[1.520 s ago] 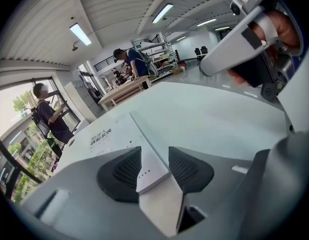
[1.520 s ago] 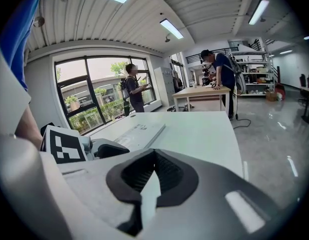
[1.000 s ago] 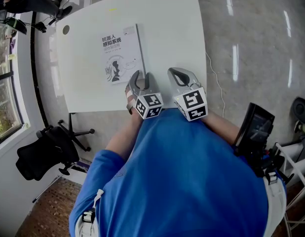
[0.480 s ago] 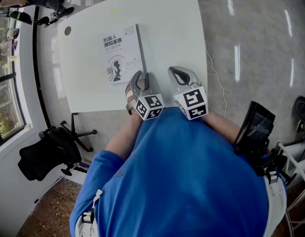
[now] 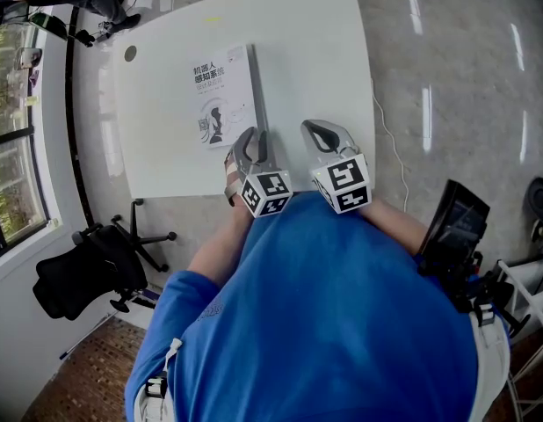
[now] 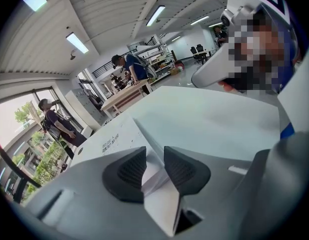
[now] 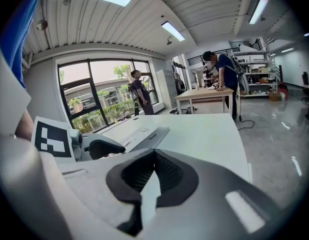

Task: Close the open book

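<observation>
My left gripper (image 5: 252,136), jaws just narrowing, straddles the near spine corner of the book (image 5: 223,95), apparently not yet pinching. The book lies lengthwise ahead on the table (image 5: 315,51), nearest this hand. My right gripper (image 5: 317,128) is pressed together, empty.

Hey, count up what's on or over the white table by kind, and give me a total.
Books: 1, the book, lying cover up.
Tools: 2, the left tool, whose jaws have just been closing with the book's near corner between them, and the right tool, shut with nothing in it.
Total: 3.
</observation>
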Motion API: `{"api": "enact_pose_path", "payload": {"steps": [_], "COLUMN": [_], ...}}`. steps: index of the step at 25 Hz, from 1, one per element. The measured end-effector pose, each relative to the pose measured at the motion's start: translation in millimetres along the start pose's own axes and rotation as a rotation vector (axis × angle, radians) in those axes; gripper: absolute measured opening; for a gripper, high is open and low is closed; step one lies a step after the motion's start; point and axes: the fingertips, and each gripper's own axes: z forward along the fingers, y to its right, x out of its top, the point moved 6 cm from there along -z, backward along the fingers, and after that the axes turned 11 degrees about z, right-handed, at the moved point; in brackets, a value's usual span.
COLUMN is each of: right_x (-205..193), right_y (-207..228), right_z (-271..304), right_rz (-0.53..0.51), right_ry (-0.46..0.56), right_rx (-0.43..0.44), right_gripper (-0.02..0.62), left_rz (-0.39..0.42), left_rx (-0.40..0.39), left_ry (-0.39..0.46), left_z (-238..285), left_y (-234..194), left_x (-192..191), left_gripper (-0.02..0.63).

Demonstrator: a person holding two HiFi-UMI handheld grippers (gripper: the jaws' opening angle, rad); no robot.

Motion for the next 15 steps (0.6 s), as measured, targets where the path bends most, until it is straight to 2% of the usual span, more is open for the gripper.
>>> {"api": "enact_pose_path", "payload": {"steps": [2, 6, 15], "right_x": [0.8, 0.4, -1.1], "right_y": [-0.3, -6.0, -22.0], "right_z": [0.6, -3.5, -7.1], "right_rz": [0.001, -0.005, -0.016], "right_ry": [0.003, 0.013, 0.017], "right_rx": [0.004, 0.006, 0.011], "right_gripper": [0.003, 0.003, 0.003], "left_rz": [-0.002, -0.005, -0.028], "left_rx": [-0.006, 0.015, 0.023], "left_ry": [-0.001, -0.005, 0.017], "left_z": [-0.3, -9.0, -24.2], "left_y": [-0.2, -1.2, -12.0], "left_x": [0.8, -3.5, -10.5], "left_gripper": [0.105, 0.018, 0.012]}}
